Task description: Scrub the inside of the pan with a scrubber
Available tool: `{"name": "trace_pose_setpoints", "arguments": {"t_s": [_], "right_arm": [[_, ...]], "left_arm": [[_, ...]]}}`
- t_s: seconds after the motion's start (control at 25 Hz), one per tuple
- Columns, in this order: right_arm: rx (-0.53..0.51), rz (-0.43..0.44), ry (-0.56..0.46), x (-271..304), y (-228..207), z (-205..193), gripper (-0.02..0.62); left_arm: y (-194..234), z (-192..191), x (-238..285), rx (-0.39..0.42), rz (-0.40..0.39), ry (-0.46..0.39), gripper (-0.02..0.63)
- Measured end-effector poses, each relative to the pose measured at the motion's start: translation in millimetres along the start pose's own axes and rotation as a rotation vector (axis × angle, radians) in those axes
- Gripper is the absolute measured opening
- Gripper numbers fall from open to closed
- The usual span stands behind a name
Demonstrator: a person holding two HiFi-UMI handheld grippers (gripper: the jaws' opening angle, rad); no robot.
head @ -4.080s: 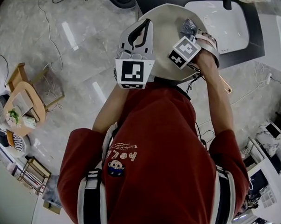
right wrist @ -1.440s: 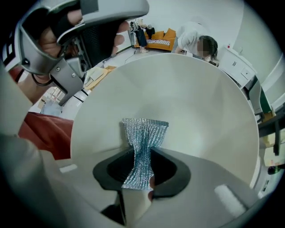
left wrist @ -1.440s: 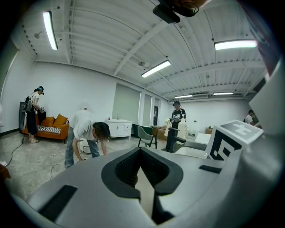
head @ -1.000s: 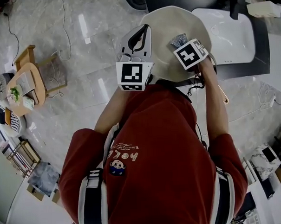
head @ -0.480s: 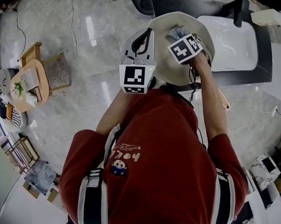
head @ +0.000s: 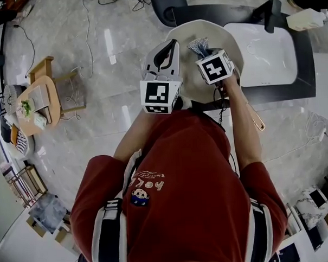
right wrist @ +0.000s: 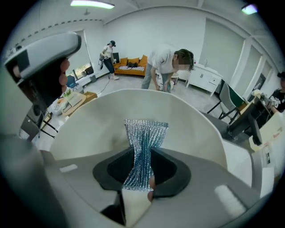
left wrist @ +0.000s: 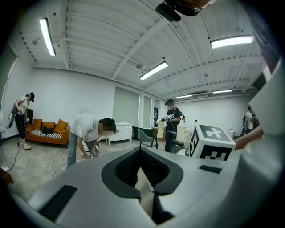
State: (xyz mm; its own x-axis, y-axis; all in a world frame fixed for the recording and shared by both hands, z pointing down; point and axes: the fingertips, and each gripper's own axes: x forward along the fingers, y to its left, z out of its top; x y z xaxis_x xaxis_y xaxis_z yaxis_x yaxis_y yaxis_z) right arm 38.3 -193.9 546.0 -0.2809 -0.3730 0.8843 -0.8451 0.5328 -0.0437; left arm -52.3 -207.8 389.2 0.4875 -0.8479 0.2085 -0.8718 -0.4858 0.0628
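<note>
A cream pan (head: 226, 39) is held up in front of the person, its inside facing them and its long handle (head: 253, 116) running down to the right. My left gripper (head: 166, 50) is at the pan's left rim, jaws closed on a thin cream edge (left wrist: 143, 189). My right gripper (head: 201, 50) is shut on a silver mesh scrubber (head: 198, 45), whose free end lies against the pan's inner wall near the middle. The right gripper view shows the scrubber (right wrist: 145, 142) fanning out from the jaws onto the pan's inside (right wrist: 102, 122).
A white sink (head: 263, 47) in a dark counter (head: 307, 56) lies just beyond the pan, with a faucet (head: 270, 12). A chair (head: 164, 3) stands at the top. A small wooden table (head: 35, 101) and cables sit on the marble floor at left. Other people (right wrist: 167, 67) stand in the room.
The right gripper has carried the scrubber leftwards across the pan's inside, from the right part towards the middle. The left gripper has kept its hold on the rim.
</note>
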Motion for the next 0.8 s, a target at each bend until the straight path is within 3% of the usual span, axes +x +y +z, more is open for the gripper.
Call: {"name": "trace_pose_setpoints", "arguments": {"t_s": [0.32, 0.56, 0.8], "right_arm": [[0.139, -0.066, -0.237, -75.4, -26.5, 6.5, 0.129], [0.240, -0.070, -0.405, -134.4, -45.1, 17.5, 0.129], [0.290, -0.130, -0.565, -193.0, -70.2, 32.8, 0.129]], "left_arm": [[-23.6, 15.3, 1.7, 0.020, -0.010, -0.009, 0.006], [-40.3, 34.4, 1.7, 0.000, -0.016, -0.014, 0.006], [-49.7, 64.5, 2.7, -0.005, -0.022, -0.054, 0.005]]}}
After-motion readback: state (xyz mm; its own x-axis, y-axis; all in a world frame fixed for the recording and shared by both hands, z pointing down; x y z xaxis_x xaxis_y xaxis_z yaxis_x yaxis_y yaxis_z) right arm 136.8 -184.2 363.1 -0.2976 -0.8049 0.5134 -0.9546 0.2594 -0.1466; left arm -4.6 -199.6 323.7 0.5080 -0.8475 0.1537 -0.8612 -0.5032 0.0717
